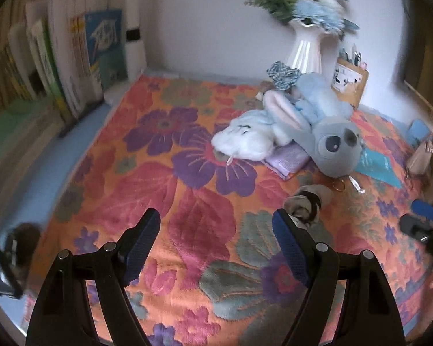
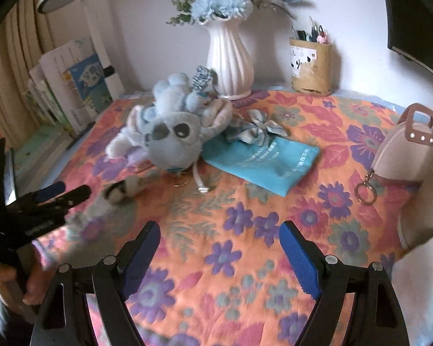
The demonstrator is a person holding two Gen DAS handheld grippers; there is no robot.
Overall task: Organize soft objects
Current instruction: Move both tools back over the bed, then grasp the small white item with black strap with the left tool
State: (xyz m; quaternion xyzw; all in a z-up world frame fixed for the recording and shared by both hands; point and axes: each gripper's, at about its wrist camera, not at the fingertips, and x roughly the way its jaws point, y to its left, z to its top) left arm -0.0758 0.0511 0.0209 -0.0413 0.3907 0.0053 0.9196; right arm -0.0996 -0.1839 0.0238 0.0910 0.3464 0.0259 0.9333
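Both tongs released, approaching the soft pile.

We are holding the left gripper point(image 1: 216, 248) and right gripper point(image 2: 219, 255) spread and empty above the floral woven cloth point(image 2: 245, 230), because the grey-blue plush koala toy point(image 2: 173, 138) is lying centre-frame, heaped on other soft items, untouched.

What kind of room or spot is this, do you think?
Probably a home desk or study corner: upright books against the wall, a pen holder, a vase of blue flowers, and a floral cloth strewn with plush toys.

Soft daylight, motion blur, fisheye warping.
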